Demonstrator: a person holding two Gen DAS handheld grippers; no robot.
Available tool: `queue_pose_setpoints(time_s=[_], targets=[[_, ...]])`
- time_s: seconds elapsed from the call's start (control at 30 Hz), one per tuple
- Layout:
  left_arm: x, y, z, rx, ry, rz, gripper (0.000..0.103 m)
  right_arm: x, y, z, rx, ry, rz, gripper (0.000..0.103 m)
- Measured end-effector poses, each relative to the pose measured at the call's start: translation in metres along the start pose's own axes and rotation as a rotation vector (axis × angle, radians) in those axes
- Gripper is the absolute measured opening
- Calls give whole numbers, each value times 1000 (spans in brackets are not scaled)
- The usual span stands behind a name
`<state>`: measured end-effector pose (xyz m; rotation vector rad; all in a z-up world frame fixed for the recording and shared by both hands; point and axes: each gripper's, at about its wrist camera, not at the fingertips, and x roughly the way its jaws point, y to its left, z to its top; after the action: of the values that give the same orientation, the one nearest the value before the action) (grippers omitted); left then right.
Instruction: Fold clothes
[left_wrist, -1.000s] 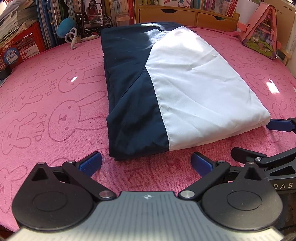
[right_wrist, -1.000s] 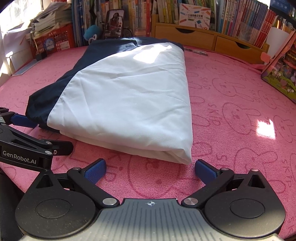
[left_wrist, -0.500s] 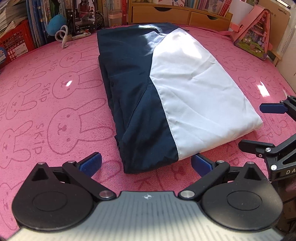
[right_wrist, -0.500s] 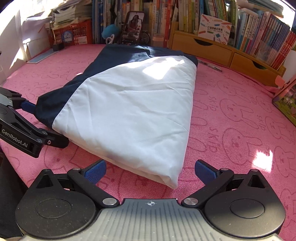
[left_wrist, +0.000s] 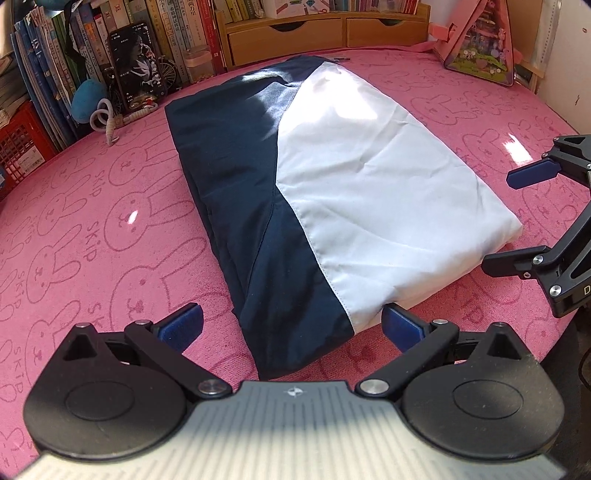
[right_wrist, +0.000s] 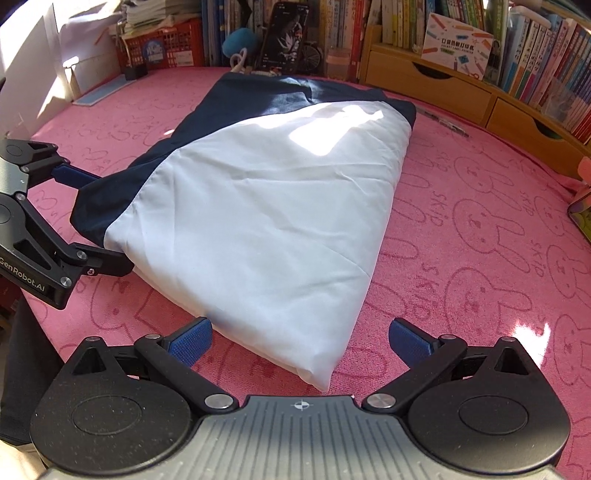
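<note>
The folded navy-and-white garment (left_wrist: 332, 192) lies flat on the pink rabbit-print cloth (left_wrist: 92, 229), its near edge just ahead of both claws. I judge it light, soft and a little slick, several layers thick, so I would pinch the whole stack at the near corners. My left gripper (left_wrist: 291, 326) hangs low with jaws wide, the navy corner between its pads. My right gripper (right_wrist: 301, 341) sits likewise, wide and holding nothing, the white corner (right_wrist: 321, 376) between its fingers.
</note>
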<state>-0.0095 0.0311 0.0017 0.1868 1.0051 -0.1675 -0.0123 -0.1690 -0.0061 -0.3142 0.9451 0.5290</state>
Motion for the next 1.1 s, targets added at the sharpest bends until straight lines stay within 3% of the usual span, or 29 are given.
queue_pose_setpoints(time_s=[0.33, 0.67, 1.1], targets=[[16, -5, -2, 13, 51, 37, 103, 4, 2, -8, -7, 24, -23, 103], [23, 2, -4, -49, 70, -16, 103, 12, 3, -9, 7, 50, -26, 103], [24, 5, -12, -68, 24, -36, 103, 21, 1, -11, 46, 76, -6, 103]])
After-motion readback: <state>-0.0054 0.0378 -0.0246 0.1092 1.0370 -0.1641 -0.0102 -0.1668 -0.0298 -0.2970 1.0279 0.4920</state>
